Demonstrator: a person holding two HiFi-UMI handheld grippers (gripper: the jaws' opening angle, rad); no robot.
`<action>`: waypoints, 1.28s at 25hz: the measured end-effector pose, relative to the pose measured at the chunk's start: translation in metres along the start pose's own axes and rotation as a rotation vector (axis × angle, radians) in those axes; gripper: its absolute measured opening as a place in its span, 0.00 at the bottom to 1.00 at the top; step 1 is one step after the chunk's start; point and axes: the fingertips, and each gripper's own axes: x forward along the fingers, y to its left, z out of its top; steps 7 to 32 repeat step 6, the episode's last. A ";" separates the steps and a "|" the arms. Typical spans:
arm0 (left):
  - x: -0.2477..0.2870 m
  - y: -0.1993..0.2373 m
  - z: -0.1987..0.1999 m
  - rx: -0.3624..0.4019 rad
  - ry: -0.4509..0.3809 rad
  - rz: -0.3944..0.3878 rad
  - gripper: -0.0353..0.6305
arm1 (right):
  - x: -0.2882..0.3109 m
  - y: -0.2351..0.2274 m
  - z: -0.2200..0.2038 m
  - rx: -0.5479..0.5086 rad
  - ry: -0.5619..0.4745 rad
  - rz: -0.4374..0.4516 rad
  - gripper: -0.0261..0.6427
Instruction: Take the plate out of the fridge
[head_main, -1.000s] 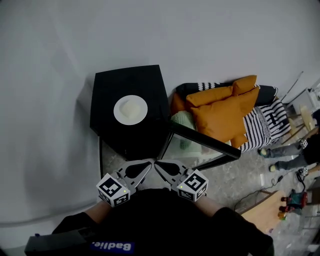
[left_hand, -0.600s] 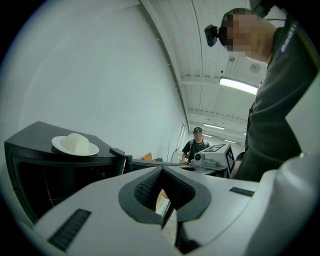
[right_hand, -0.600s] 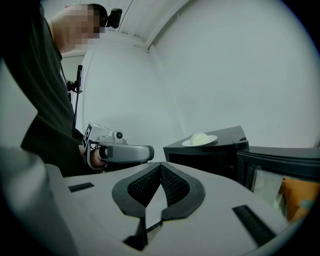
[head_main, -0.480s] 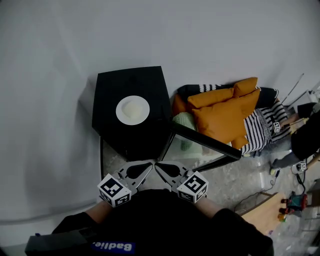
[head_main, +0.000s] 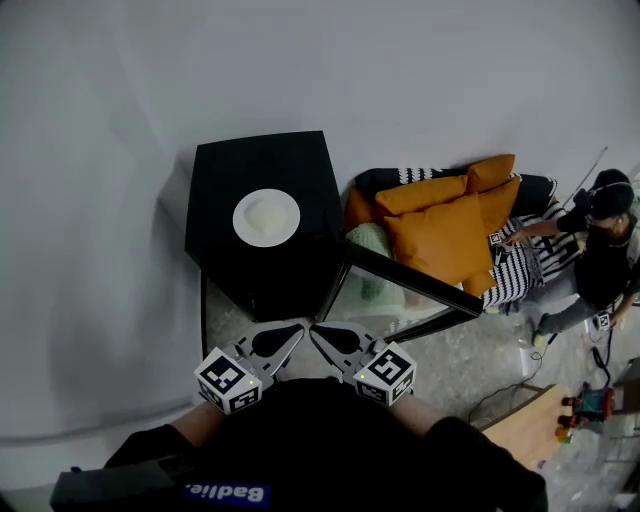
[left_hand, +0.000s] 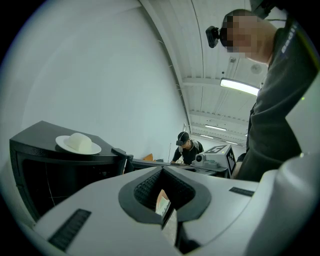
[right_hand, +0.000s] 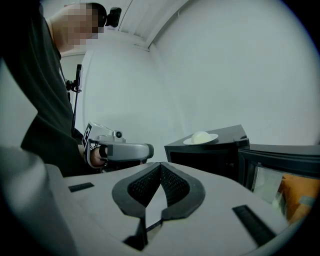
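A white plate (head_main: 266, 217) with a pale rounded lump on it rests on top of the black fridge (head_main: 255, 162). The fridge door (head_main: 400, 288) hangs open toward the right. My left gripper (head_main: 299, 326) and right gripper (head_main: 314, 329) hover close to my body in front of the fridge, tips almost meeting, both shut and empty. In the left gripper view the plate (left_hand: 77, 145) sits up at the left, well beyond the shut left gripper (left_hand: 162, 170). From the right gripper (right_hand: 161, 164) the plate (right_hand: 200, 138) shows on the fridge top (right_hand: 227, 135), right of centre. The fridge's inside is dark.
A grey wall (head_main: 100, 200) runs behind and left of the fridge. Right of the open door lies a sofa (head_main: 520, 245) with orange cushions (head_main: 440, 230) and a striped cover. A person (head_main: 600, 250) bends over it. A wooden board (head_main: 530, 420) lies at the lower right.
Both grippers and the plate have stayed where they were. A person at the far right has come further into view and now leans over the sofa.
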 end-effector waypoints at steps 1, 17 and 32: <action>0.000 0.001 0.000 -0.001 -0.004 0.000 0.06 | 0.001 0.000 -0.001 -0.001 0.001 0.002 0.06; -0.002 0.000 -0.003 -0.005 0.000 0.001 0.06 | 0.001 0.003 -0.002 0.001 0.006 0.000 0.06; -0.002 0.000 -0.003 -0.005 0.000 0.001 0.06 | 0.001 0.003 -0.002 0.001 0.006 0.000 0.06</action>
